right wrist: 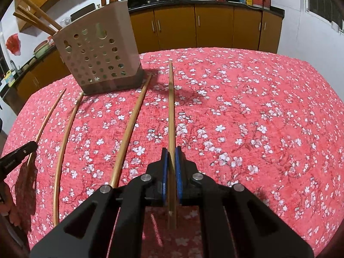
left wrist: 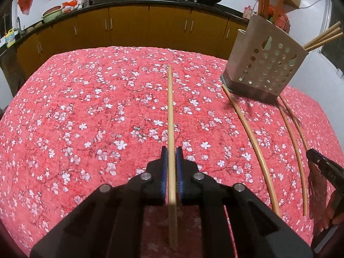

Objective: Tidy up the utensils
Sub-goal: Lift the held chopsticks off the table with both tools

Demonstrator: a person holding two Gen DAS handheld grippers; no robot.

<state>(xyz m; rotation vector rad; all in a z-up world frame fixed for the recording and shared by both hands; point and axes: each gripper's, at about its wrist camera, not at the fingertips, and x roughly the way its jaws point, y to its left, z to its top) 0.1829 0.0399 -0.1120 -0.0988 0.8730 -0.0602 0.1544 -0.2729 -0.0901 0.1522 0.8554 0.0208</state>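
Lengthwise, chopstick (left wrist: 171, 116) in left tongs (left wrist: 171, 152), pointing away

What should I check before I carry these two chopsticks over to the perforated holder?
1. Left gripper shut on a chopstick: ok.
2. Right gripper shut on its chopstick: ok.
3. Utensil holder upright on the tablecloth: ok.
4. Room left in the holder: cannot tell, though chopsticks and utensil handles already stick out of its top.
5. Loose chopsticks still lying on the cloth in front of the holder: not ok, more to collect.
6. Held sticks clear of the loose ones: ok.
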